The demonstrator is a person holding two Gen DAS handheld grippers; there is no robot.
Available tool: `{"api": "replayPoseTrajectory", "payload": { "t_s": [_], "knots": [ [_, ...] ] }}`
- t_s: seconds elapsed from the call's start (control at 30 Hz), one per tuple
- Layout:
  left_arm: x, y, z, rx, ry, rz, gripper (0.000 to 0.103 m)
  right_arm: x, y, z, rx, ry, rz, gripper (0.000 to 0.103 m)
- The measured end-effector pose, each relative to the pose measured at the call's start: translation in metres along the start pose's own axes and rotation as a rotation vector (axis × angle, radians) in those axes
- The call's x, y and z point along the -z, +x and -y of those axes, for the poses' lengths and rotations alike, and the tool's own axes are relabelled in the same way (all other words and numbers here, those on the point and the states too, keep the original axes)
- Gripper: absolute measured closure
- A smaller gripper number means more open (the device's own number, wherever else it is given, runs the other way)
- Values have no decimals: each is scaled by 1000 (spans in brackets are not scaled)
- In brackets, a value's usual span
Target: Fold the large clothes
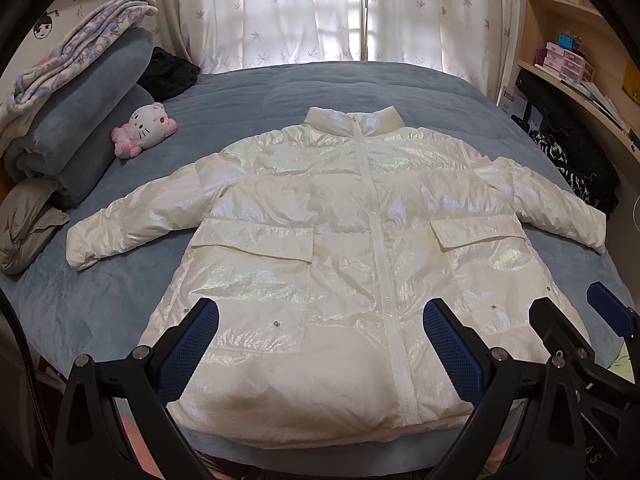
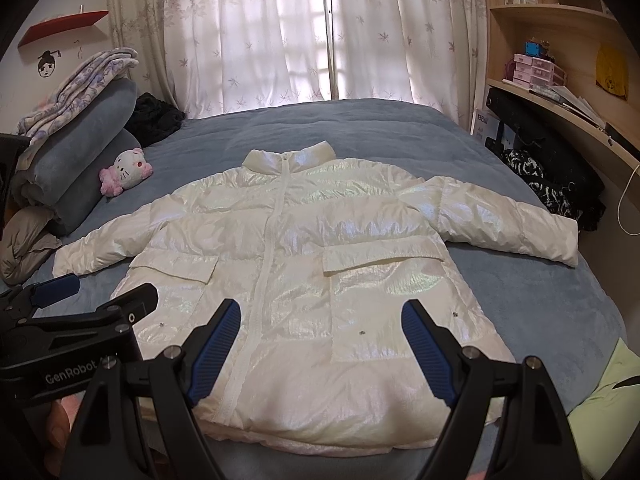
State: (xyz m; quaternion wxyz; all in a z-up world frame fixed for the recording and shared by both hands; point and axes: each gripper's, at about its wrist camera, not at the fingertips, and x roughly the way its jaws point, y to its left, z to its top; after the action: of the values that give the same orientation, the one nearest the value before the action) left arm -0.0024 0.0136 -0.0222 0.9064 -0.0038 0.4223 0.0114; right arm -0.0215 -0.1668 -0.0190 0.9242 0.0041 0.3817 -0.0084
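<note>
A shiny white puffer jacket (image 1: 328,240) lies flat and face up on the blue bed (image 1: 120,300), zipped, both sleeves spread out to the sides, collar towards the window. It also shows in the right wrist view (image 2: 304,272). My left gripper (image 1: 320,316) is open and empty, held above the jacket's hem, left of the zip. My right gripper (image 2: 320,316) is open and empty above the hem, right of the zip. Each gripper shows at the edge of the other's view: the right gripper (image 1: 576,312), the left gripper (image 2: 100,292).
A stack of folded blankets (image 1: 68,120) and a plush cat toy (image 1: 146,128) lie at the bed's left side. A black garment (image 1: 168,66) lies at the back left. Shelves (image 1: 568,64) and dark clothes (image 1: 576,168) stand at the right. Curtains (image 1: 320,12) hang behind.
</note>
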Motion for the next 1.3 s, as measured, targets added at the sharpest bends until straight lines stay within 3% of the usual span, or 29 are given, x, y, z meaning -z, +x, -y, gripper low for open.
{"api": "replayPoseTrajectory", "payload": {
  "t_s": [0.57,0.8,1.07,1.3],
  "knots": [
    [-39,2,28,17,70,55,2,-26,3,20,-11,39,11,20],
    [-69,14,40,109,42,107,2,-45,12,37,-51,66,30,20],
    [-109,33,75,176,63,140,2,-83,31,71,-47,75,53,20],
    [-147,54,112,131,86,176,2,-113,44,126,26,117,87,20]
  ]
}}
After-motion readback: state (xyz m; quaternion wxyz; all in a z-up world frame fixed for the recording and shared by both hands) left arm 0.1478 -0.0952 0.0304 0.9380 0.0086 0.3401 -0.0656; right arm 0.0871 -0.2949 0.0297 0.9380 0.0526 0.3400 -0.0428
